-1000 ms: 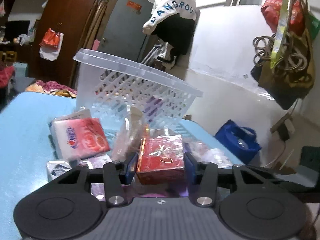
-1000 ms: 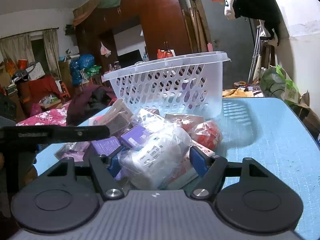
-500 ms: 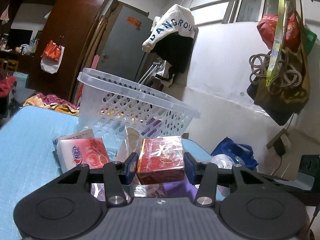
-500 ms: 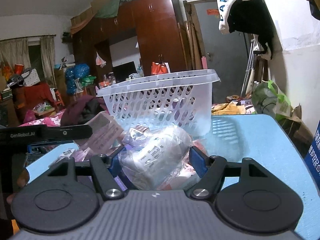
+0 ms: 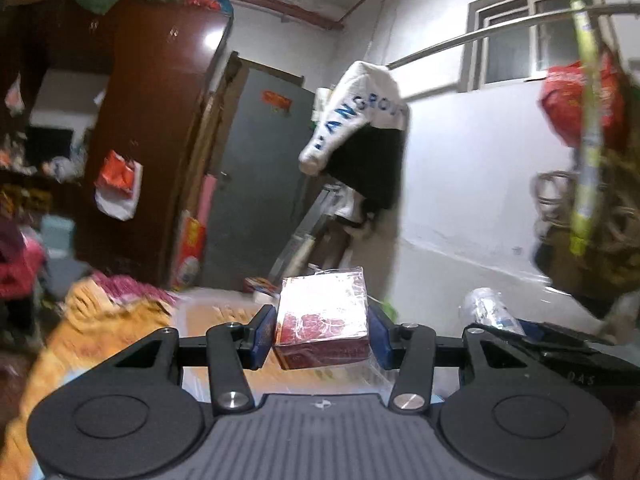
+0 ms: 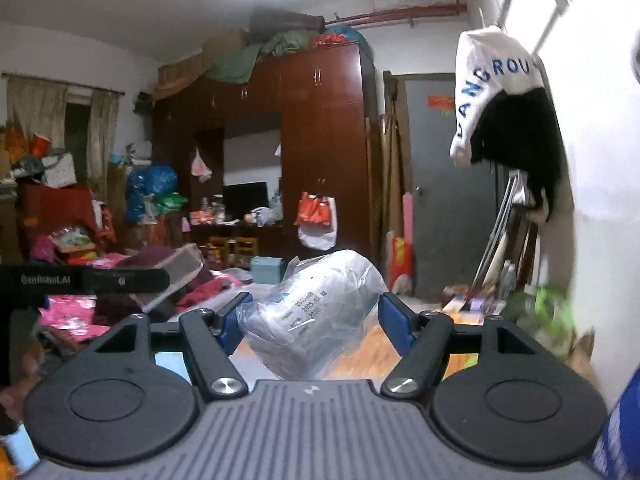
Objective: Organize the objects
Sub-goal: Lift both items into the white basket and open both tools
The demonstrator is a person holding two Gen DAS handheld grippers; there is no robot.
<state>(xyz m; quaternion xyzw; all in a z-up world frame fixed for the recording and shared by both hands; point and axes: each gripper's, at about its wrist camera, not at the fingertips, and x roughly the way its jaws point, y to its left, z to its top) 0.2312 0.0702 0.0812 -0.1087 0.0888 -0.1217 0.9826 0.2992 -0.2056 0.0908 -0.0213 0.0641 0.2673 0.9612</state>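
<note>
Both grippers now hang in mid-air, each carrying an item. A moment ago they sat low among a pile of packets on a blue table, facing a white lattice basket; now the pile and the basket are out of both views, and the blurred room fills the background. Both items have been lifted clear, so the carry toward wherever they belong seems to be under way, probably the basket.

The left gripper (image 5: 322, 330) is closed about halfway on a small red box (image 5: 323, 320), which sits squarely between its blue pads (image 5: 264, 332), held by its two sides. The box is a neat rectangular block wrapped in glossy clear film that glares white on top, with a red printed pattern below.

The right gripper (image 6: 312, 318) stands wider, its jaws pressed against a soft clear plastic packet (image 6: 312, 312). The packet is bulging, crinkled and shiny, with dark printed digits on its face. It tilts up and away from the gripper, and its lower end sags below the fingers.
</note>
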